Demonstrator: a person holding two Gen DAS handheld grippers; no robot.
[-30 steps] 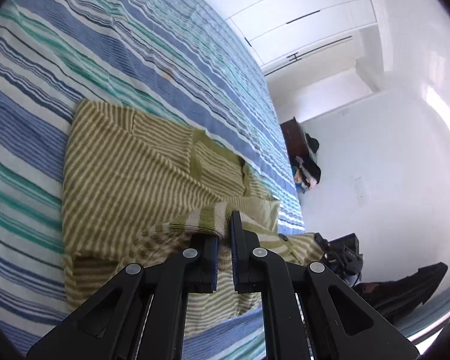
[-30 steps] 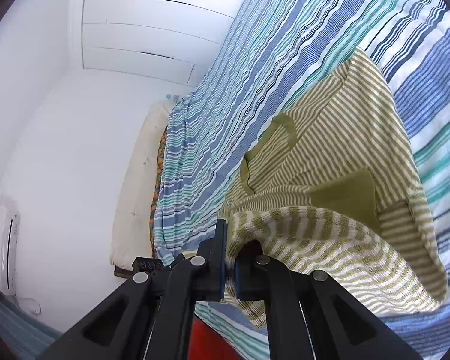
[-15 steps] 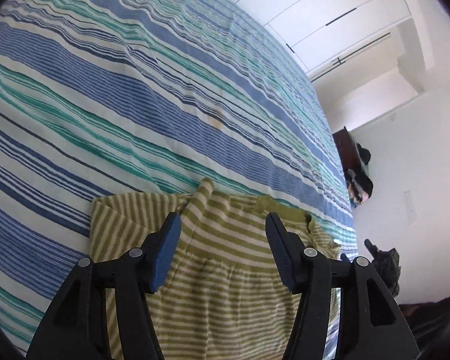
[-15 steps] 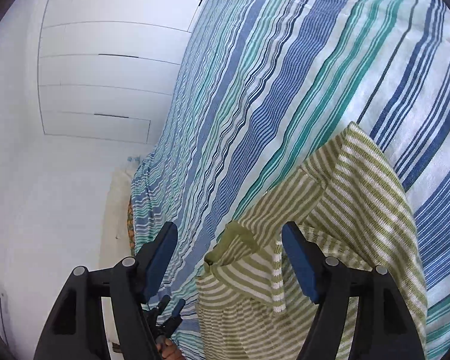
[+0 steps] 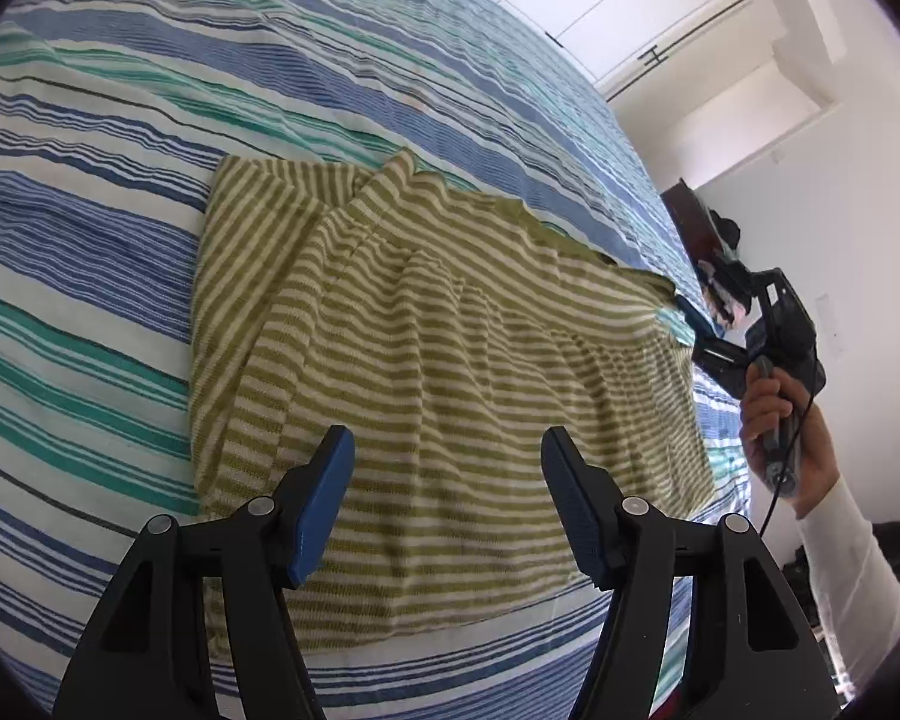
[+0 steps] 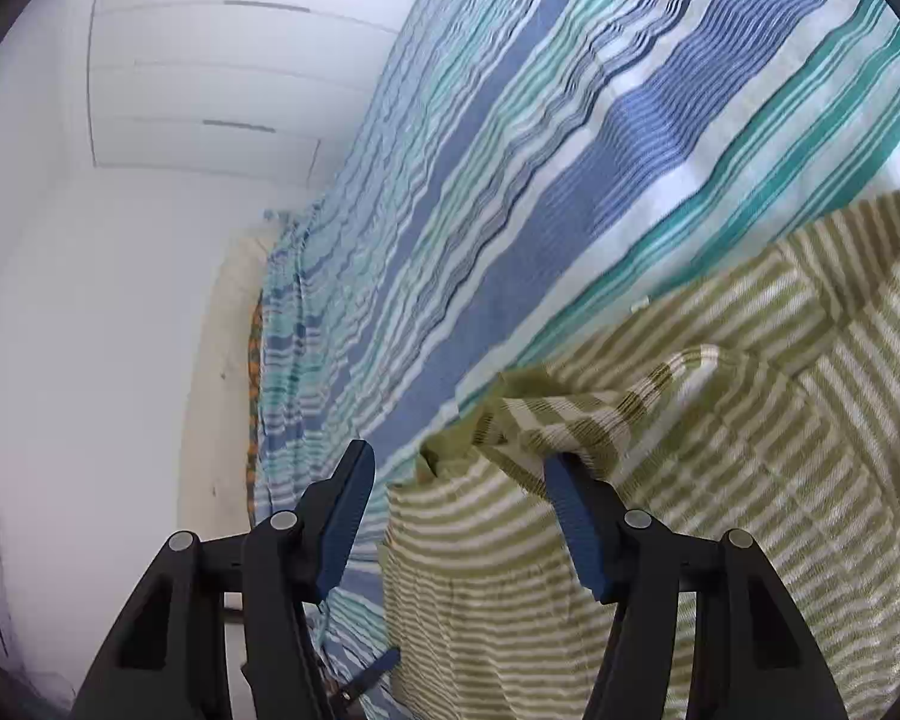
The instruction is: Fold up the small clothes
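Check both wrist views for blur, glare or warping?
Left wrist view: sharp; fisheye bows the striped bedspread; the window-lit wall at right is blown out; left hand-held gripper open over the green striped garment. Right wrist view: softer, bedspread and garment smeared; right hand-held gripper open.

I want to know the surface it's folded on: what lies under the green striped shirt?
The green striped shirt lies on a blue-and-teal striped bedspread, visible all around. The part beneath is covered.
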